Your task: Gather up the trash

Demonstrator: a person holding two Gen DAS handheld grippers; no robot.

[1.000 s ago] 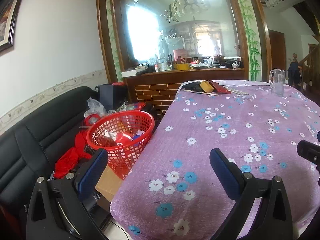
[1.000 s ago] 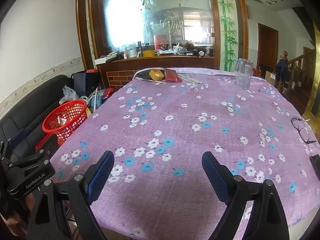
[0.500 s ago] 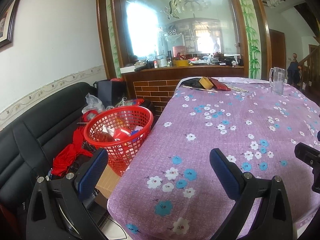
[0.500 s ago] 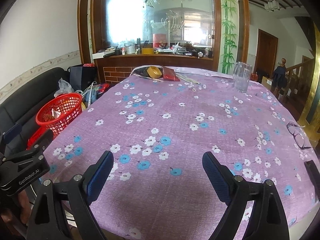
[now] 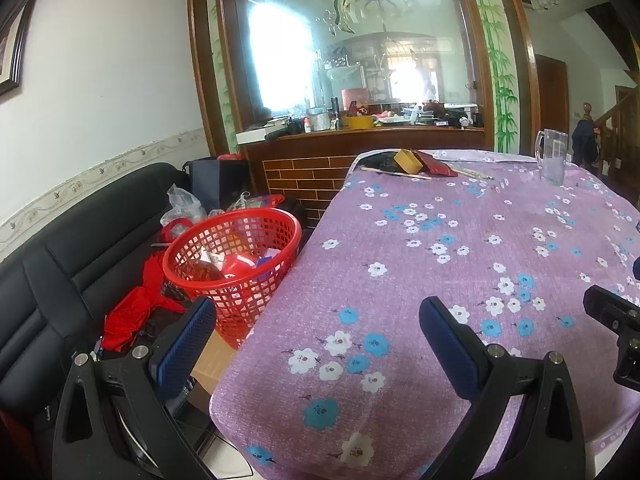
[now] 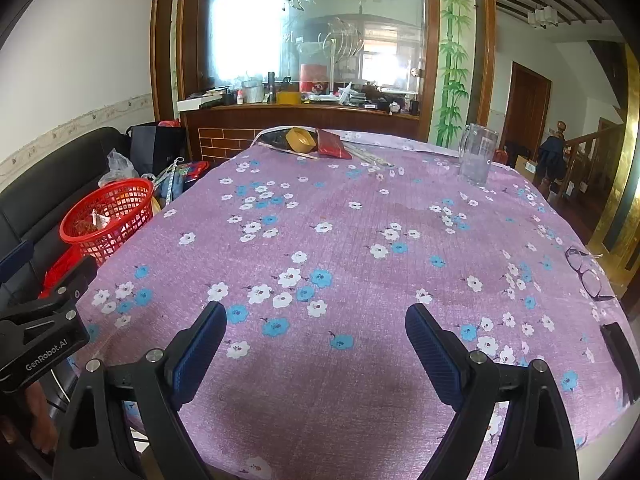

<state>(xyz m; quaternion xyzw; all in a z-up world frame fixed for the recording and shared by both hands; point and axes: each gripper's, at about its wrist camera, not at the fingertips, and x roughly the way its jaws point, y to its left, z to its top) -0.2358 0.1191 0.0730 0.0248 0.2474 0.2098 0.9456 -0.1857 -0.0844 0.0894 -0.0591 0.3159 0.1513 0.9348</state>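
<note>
Right wrist view: right tool tilted down over tablecloth, jaws wide

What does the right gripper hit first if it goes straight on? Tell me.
Likely the tablecloth: the right gripper, open and empty, points down at bare floral cloth, with nothing between its jaws. The yellow bowl and jug sit far beyond. Depth is uncertain.

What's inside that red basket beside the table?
The red basket holds a heap of trash: red and white packets, something brown, a blue scrap. Whatever lies beneath that heap is covered.
</note>
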